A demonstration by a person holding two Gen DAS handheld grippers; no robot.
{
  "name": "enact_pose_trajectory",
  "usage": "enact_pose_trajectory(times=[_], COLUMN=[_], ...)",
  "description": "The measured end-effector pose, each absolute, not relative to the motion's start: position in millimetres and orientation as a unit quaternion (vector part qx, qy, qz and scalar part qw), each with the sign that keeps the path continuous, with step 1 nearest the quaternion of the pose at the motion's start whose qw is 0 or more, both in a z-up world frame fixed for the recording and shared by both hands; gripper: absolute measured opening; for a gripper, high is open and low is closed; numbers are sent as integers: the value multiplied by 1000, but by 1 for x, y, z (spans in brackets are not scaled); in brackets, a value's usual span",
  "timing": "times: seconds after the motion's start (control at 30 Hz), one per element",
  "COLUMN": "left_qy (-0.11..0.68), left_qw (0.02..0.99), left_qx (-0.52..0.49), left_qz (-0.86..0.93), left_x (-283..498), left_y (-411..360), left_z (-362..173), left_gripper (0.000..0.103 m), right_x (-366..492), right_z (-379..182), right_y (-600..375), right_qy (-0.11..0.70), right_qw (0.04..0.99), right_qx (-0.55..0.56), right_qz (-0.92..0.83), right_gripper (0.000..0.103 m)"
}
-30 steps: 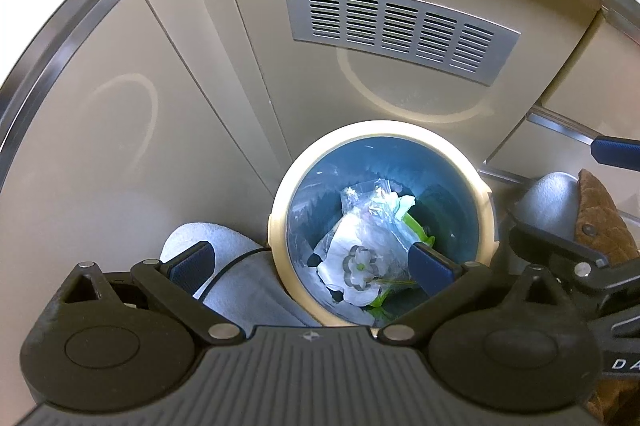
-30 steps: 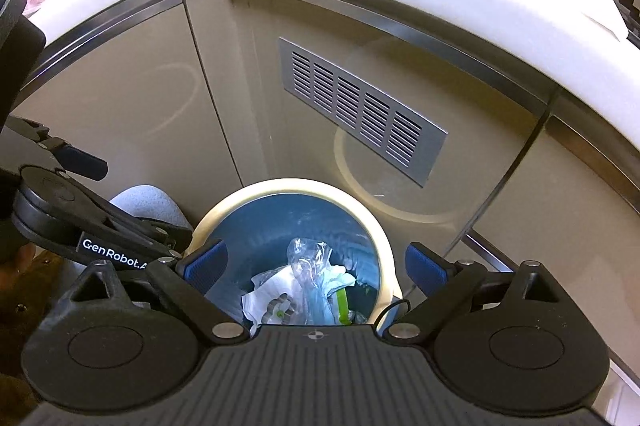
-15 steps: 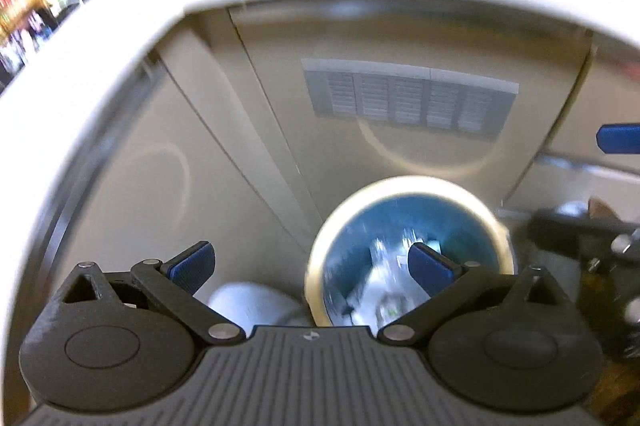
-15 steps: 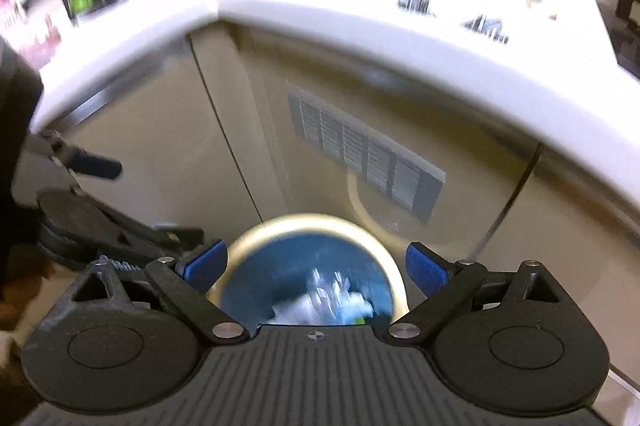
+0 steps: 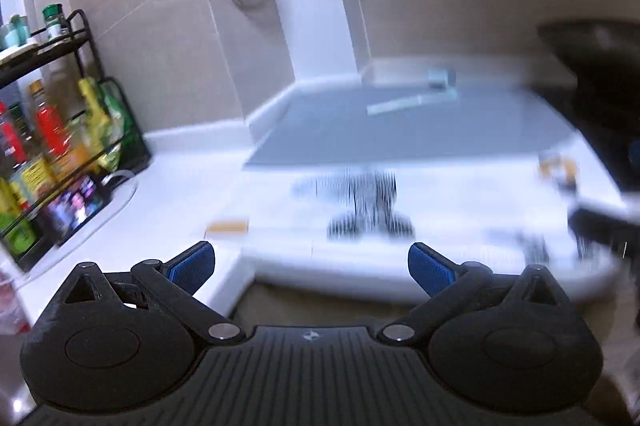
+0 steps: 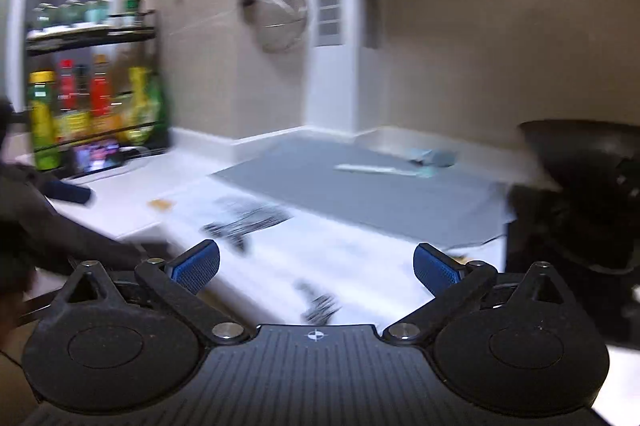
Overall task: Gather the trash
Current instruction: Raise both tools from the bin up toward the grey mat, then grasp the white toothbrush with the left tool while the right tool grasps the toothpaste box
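Left wrist view: the left gripper [image 5: 311,264] has its fingers spread, empty, over the white bench [image 5: 168,186]. A small brown scrap [image 5: 227,226] lies at ten o'clock, blurred; a gray mat [image 5: 400,134] sits at twelve.

Right wrist view: the right gripper [image 6: 316,266] is opening its fingers, nothing between them. The scrap [image 6: 160,204] lies at ten o'clock, the bottle rack [image 6: 96,86] beyond.

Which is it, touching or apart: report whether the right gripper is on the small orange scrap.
Apart. In the right wrist view the right gripper, jaws opening and empty, hangs above the counter edge, while the orange scrap lies farther back on the white counter.
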State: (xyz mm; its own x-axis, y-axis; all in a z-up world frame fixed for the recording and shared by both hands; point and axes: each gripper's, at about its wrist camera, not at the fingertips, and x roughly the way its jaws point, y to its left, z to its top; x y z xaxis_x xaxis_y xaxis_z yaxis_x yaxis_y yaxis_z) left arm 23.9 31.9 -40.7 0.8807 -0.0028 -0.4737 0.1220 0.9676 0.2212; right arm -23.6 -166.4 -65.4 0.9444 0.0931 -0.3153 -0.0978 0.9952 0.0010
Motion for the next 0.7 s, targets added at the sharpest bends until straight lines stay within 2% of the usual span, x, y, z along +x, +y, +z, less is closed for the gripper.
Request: enact_pose_trajectory(times=[0.13, 0.3, 0.53, 0.7], left_qy=[232, 233, 229, 246], left_qw=[964, 953, 907, 895], left_qx=[114, 161, 287, 288], left_qz=[-63, -113, -205, -234], left_x=[87, 179, 295, 361], left_y=[30, 5, -67, -127], left_z=[-24, -25, -48, -54], left_gripper=[103, 103, 103, 103], right_x=[20, 72, 122, 136], right_z=[-73, -77, -83, -89], right_y=[-184, -205, -234, -247], right_qy=[189, 196, 206, 227], right_qw=[982, 980, 972, 967], right_qx=[-4, 21, 46, 44], right_qz=[16, -39, -105, -105], right_gripper=[103, 103, 103, 103])
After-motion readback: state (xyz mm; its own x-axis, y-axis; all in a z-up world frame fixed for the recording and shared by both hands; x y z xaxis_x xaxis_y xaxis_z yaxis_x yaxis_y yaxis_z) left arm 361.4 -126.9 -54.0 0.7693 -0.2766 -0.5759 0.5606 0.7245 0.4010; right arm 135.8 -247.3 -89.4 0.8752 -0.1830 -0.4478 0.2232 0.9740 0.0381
